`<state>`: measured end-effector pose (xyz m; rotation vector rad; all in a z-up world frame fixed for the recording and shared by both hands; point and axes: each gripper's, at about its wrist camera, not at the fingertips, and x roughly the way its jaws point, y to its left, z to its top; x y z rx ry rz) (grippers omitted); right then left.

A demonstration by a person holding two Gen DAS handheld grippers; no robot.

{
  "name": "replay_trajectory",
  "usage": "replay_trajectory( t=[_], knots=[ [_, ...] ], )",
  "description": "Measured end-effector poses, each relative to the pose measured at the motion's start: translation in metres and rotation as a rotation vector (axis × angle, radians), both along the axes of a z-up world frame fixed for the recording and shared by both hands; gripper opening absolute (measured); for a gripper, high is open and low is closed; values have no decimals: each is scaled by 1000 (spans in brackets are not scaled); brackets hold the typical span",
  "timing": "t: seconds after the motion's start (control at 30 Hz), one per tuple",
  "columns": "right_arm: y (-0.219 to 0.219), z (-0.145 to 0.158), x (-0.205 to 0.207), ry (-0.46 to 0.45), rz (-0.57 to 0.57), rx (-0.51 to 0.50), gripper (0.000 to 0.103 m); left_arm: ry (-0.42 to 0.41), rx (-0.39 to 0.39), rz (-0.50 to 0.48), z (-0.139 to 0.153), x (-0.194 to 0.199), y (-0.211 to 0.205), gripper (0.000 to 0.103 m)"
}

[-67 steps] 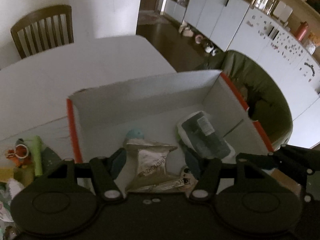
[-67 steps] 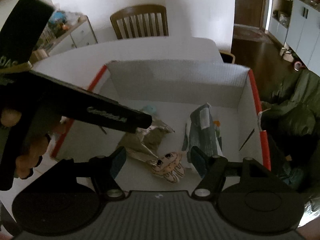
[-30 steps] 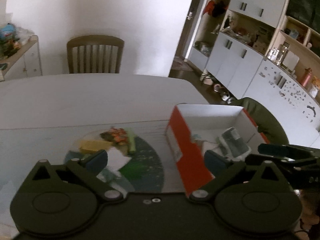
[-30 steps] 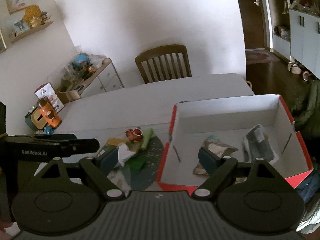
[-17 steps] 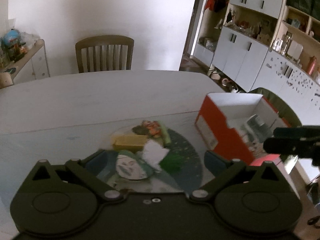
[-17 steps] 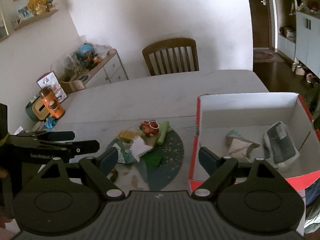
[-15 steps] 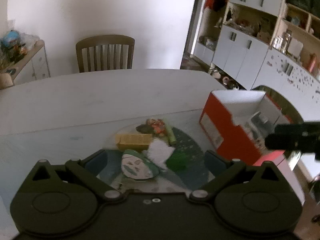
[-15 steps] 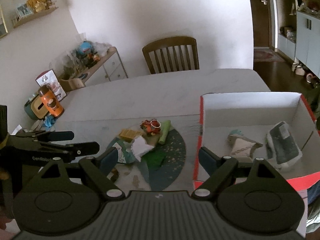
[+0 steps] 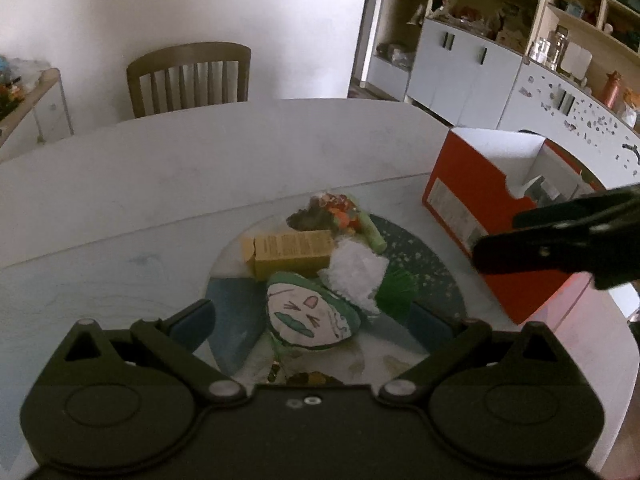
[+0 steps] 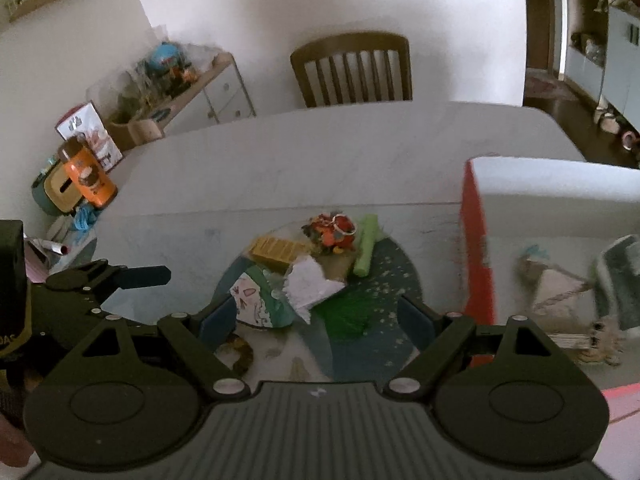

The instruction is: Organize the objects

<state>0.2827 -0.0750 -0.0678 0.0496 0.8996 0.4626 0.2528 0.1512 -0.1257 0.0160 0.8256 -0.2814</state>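
On the round dark mat [image 9: 432,268] in front of me lies my little heap. Nearest is a flat paper cutout with a drawn face [image 9: 306,316], white with green edging, lying face up and tilted. Just behind it a crumpled white paper [image 9: 356,270] rests against a yellow carton [image 9: 292,250] that lies on its side. A green tuft [image 9: 396,290] sits beside the white paper. Farther back I see a light green stick [image 10: 366,250] lying flat, next to an orange-red trinket with a ring [image 10: 334,232]. To my right stands the red box [image 9: 468,208], open-topped and white inside, holding a silvery pouch [image 10: 556,286] and a grey packet [image 10: 618,280].
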Motion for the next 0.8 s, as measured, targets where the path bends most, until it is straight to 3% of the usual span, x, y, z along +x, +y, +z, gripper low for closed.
replay_trajectory(
  t=[0.57, 0.77, 0.8],
  knots=[
    [50, -51, 58, 63, 76, -121, 88, 11, 36, -70, -28, 23, -3, 91],
    [65, -61, 68, 83, 113, -148, 76, 32, 49, -73, -36, 28, -6, 79],
    [67, -63, 69, 88, 118, -152, 70, 33, 50, -76, -37, 29, -7, 78]
  ],
)
